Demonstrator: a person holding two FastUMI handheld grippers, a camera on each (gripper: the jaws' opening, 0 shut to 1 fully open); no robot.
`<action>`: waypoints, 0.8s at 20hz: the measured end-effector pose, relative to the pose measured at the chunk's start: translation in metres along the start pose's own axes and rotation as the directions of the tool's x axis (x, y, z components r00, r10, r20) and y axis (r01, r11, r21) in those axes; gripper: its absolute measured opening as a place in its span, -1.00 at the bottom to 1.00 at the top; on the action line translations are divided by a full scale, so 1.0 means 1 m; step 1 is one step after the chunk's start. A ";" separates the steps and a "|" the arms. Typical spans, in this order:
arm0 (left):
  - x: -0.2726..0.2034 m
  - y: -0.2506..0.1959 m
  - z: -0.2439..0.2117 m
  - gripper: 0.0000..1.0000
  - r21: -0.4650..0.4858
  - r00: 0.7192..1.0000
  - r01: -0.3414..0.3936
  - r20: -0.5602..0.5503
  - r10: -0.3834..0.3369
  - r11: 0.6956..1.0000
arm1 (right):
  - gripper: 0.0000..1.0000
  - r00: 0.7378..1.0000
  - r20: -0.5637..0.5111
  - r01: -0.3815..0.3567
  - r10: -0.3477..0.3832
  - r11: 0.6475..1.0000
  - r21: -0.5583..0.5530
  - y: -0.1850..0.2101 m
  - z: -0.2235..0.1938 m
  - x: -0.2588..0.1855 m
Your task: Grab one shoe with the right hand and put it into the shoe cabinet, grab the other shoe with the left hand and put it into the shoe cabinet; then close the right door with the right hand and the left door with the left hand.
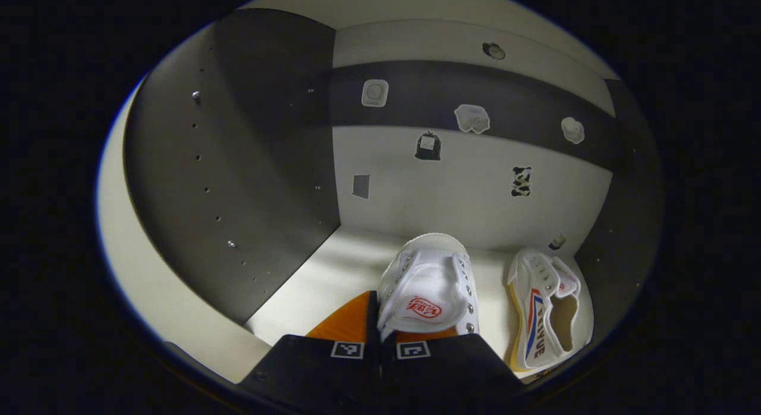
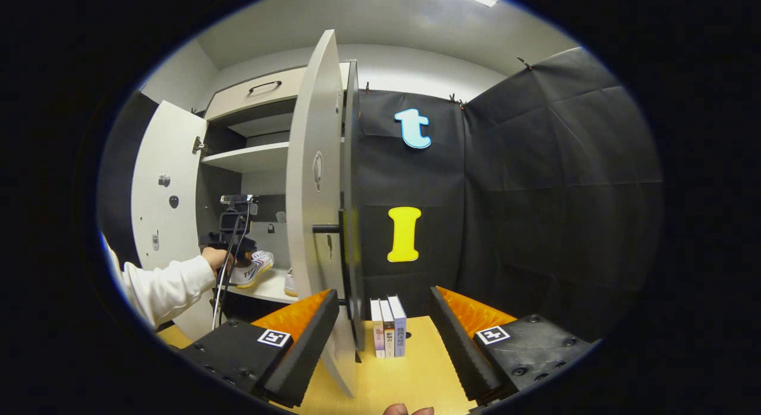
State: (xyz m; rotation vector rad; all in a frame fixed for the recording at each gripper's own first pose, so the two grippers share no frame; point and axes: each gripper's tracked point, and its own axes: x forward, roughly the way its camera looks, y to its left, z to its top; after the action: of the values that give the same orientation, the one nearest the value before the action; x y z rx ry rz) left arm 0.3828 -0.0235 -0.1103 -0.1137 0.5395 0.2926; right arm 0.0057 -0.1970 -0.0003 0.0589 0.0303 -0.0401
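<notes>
Shoe (image 1: 427,287) in left claw (image 1: 380,338) inside cabinet (image 1: 238,165)

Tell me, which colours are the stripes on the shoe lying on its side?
Red and blue stripes on the white shoe; the left gripper view shows them best.

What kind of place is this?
Probably a staged booth at a shoe cabinet: a tall pale cabinet door stands open, white canvas shoes sit on its shelf, black cloth wall behind.

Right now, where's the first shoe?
In the left gripper view, the first shoe lies on its side on the cabinet shelf, right of the held shoe.
</notes>
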 end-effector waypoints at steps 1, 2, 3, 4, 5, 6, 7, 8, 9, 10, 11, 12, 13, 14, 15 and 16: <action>0.008 -0.003 -0.001 -0.89 -0.007 1.000 0.005 -0.007 -0.005 1.000 | 0.94 1.000 -0.005 0.008 -0.008 1.000 0.003 -0.005 0.000 0.002; 0.016 -0.007 -0.002 -0.89 -0.013 1.000 0.008 -0.012 -0.008 1.000 | 0.94 1.000 -0.008 0.017 -0.017 1.000 0.008 -0.011 0.000 0.004; 0.023 -0.009 -0.003 -0.89 -0.006 1.000 0.004 -0.018 -0.004 1.000 | 0.94 1.000 -0.010 0.025 -0.025 1.000 0.013 -0.016 0.000 0.006; 0.029 -0.010 -0.003 -0.89 0.009 1.000 -0.006 -0.022 0.006 1.000 | 0.94 0.999 -0.011 0.033 -0.033 0.999 0.015 -0.020 0.000 0.008; 0.034 -0.011 -0.003 -0.89 0.025 0.999 -0.017 -0.027 0.018 1.000 | 0.94 0.999 -0.013 0.041 -0.041 0.999 0.016 -0.023 0.000 0.010; 0.040 -0.013 -0.005 -0.89 0.038 0.999 -0.029 -0.036 0.030 0.999 | 0.94 0.999 -0.012 0.048 -0.047 0.999 0.015 -0.025 0.000 0.011; 0.043 -0.014 -0.006 -0.89 0.048 0.998 -0.042 -0.044 0.045 0.998 | 0.94 0.999 -0.012 0.052 -0.052 0.999 0.013 -0.027 0.001 0.012; 0.045 -0.014 -0.008 -0.89 0.060 0.997 -0.052 -0.051 0.055 0.997 | 0.94 0.998 -0.010 0.054 -0.054 0.998 0.010 -0.030 0.002 0.011; 0.044 -0.012 -0.009 -0.89 0.074 0.996 -0.063 -0.055 0.067 0.995 | 0.94 0.998 -0.007 0.056 -0.056 0.998 0.006 -0.031 0.002 0.011; 0.044 -0.014 -0.010 -0.87 0.085 0.996 -0.066 -0.055 0.071 0.994 | 0.94 0.998 -0.003 0.056 -0.056 0.998 0.004 -0.031 0.004 0.011; 0.043 -0.014 -0.010 -0.84 0.099 0.996 -0.065 -0.057 0.071 0.993 | 0.94 0.998 -0.002 0.057 -0.057 0.998 0.004 -0.031 0.004 0.011; 0.041 -0.017 -0.010 -0.80 0.103 0.997 -0.055 -0.052 0.060 0.993 | 0.94 0.998 -0.002 0.057 -0.057 0.998 0.006 -0.032 0.004 0.010; 0.037 -0.019 -0.009 -0.67 0.104 0.998 -0.044 -0.045 0.049 0.994 | 0.94 0.998 -0.002 0.057 -0.057 0.998 0.009 -0.031 0.004 0.010; 0.033 -0.018 -0.008 -0.65 0.106 0.999 -0.040 -0.033 0.043 0.994 | 0.94 0.998 0.000 0.055 -0.055 0.998 0.012 -0.031 0.004 0.009; 0.027 -0.021 -0.008 -0.55 0.103 0.999 -0.014 -0.029 0.017 0.995 | 0.94 0.999 0.001 0.054 -0.054 0.998 0.012 -0.031 0.004 0.008; 0.023 -0.022 -0.010 -0.48 0.102 1.000 0.008 -0.030 -0.005 0.995 | 0.94 0.999 0.002 0.055 -0.055 0.998 0.013 -0.030 0.005 0.007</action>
State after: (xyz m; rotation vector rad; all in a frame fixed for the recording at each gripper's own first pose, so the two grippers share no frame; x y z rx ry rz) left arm 0.4031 -0.0412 -0.1300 -0.0208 0.5825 0.2571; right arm 0.0118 -0.2278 0.0023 0.0707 0.0294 -0.0950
